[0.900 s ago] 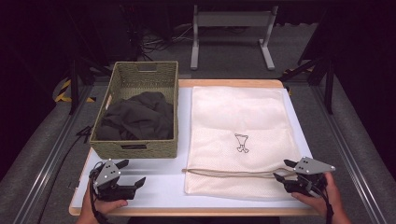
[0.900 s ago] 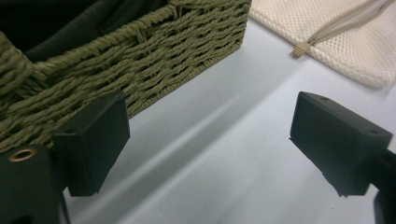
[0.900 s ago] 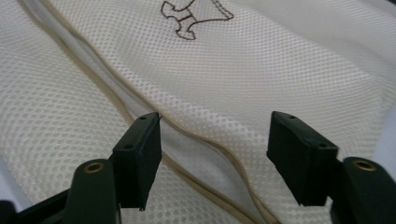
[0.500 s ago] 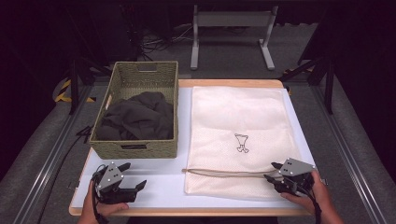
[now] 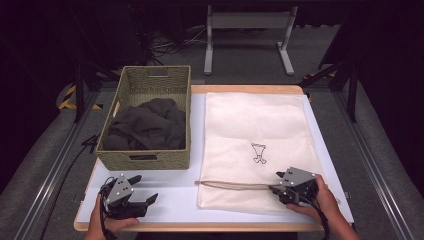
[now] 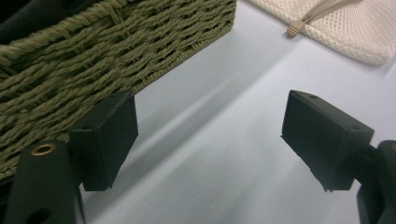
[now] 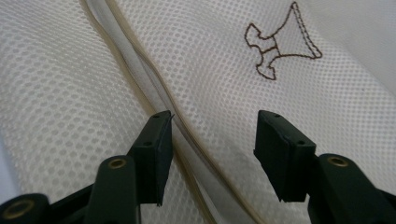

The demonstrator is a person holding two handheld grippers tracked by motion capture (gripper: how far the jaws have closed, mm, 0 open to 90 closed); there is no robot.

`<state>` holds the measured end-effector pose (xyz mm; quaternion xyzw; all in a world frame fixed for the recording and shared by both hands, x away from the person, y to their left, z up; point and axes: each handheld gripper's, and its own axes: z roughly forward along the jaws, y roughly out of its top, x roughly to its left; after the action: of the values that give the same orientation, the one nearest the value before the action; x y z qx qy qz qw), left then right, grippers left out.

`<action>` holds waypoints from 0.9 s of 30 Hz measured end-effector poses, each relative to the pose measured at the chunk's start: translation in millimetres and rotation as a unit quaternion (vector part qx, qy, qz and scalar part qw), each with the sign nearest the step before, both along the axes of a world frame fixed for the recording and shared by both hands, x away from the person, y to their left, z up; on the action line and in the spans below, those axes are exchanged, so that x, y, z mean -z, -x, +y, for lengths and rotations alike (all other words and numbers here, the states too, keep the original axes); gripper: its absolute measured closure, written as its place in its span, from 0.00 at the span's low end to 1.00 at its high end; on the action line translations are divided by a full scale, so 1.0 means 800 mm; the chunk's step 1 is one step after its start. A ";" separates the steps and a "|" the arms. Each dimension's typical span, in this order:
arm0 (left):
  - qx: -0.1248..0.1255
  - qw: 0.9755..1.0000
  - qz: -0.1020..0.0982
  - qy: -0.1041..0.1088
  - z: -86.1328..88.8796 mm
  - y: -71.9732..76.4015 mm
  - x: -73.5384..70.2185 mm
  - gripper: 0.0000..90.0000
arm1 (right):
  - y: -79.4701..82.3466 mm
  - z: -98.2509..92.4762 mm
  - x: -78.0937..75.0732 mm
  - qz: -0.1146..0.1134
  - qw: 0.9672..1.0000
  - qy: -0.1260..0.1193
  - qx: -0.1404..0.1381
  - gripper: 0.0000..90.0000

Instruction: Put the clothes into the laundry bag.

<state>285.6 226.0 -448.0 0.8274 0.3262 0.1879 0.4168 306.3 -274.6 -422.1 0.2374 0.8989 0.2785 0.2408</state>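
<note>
White table (image 5: 170, 200) carries our mesh laundry bag (image 5: 255, 125); at five o'clock our right gripper (image 5: 281, 184) stands half open over its drawstring (image 5: 230, 185), gripping nothing; left gripper (image 5: 142, 189) open, empty.

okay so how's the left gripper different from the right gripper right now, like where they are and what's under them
The left gripper sits over bare white table just in front of the wicker basket, while the right gripper is over the cream mesh bag, at its drawstring. The left gripper's jaws have only table between them; the right gripper's jaws straddle the drawstring without pressing on it. Both are open and hand-held near the table's front edge.
</note>
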 end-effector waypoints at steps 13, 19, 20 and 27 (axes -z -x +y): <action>0.007 1.000 0.005 -0.004 -0.004 0.000 0.003 0.22 | -0.040 0.045 0.004 0.044 0.998 0.030 -0.032 0.61; 0.007 1.000 0.005 -0.008 -0.004 -0.002 0.004 0.22 | -0.057 0.055 0.006 0.071 0.996 0.013 -0.043 0.94; 0.007 1.000 0.006 -0.007 -0.004 -0.002 0.004 0.22 | -0.058 0.056 0.006 0.071 0.997 0.013 -0.042 0.95; 0.006 1.000 0.000 -0.002 -0.003 -0.004 0.001 0.22 | -0.080 0.075 0.005 0.072 0.997 -0.001 -0.035 0.96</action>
<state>289.0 224.0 -448.7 0.8299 0.3214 0.1857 0.4165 370.1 -214.6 -426.1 0.2255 0.9214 0.2697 0.1658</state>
